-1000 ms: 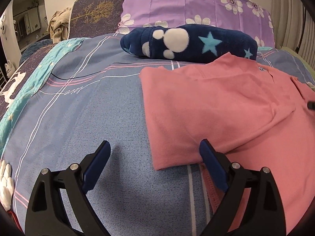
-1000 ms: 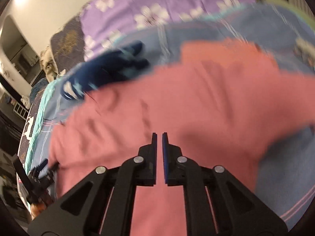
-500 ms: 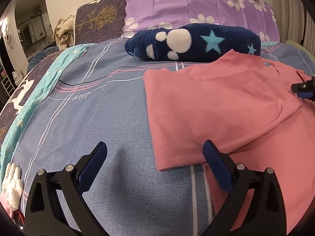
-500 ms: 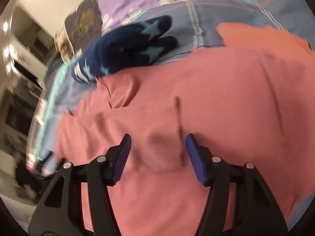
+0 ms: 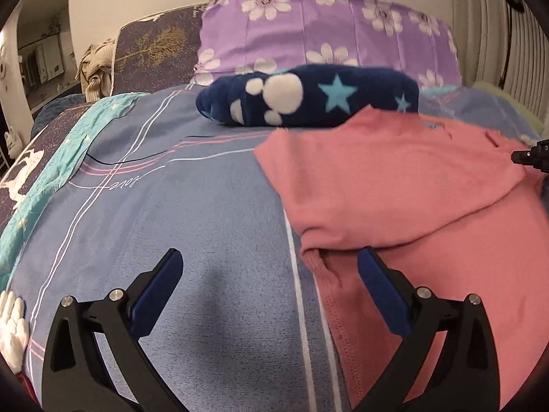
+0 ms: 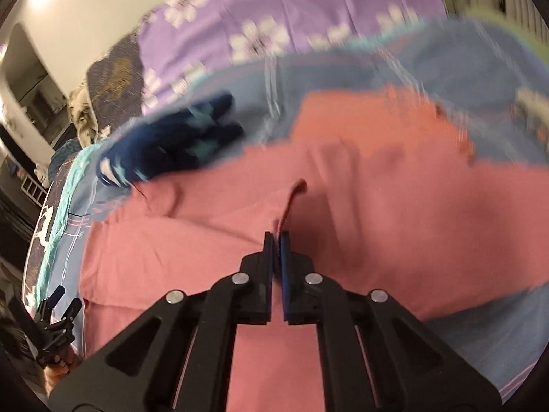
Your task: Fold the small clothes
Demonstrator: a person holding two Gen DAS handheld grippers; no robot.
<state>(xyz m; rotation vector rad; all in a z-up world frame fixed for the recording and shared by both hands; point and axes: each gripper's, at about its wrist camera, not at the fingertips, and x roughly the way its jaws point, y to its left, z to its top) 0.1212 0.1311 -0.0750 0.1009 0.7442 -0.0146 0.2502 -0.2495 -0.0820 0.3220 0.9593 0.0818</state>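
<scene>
Pink shirt (image 5: 394,178) spread on the blue striped bedspread (image 5: 171,206), filling the right half of the left wrist view, from three o'clock down toward five. One side is folded over the body, with the fold's loose corner at about five o'clock of centre.

The right gripper (image 6: 277,237) has its fingers pressed together on a raised ridge of the pink cloth, and you can see that ridge standing up just ahead of the tips, toward twelve o'clock. The picture is smeared, so how much cloth is caught I cannot tell.

The left gripper (image 5: 271,267) hangs with its fingers wide apart over the bedspread, holding nothing. Its right-hand pad (image 5: 381,292) sits at the hem edge; the other pad is over bare bedspread.

Handling, as I judge it: a light, soft knit with no stiffness at all (it will sag and drag wherever it is not supported). Not slippery, not fragile, but a single pinch will pull it into a peak, not carry it flat. Best holds look like the stitched hem near that open pad and the folded edge by the corner, one gripper each.

Up at twelve o'clock, a navy fleece blanket (image 5: 308,99) with stars touches the shirt's far edge, purple flowered pillow (image 5: 326,34) behind it.
</scene>
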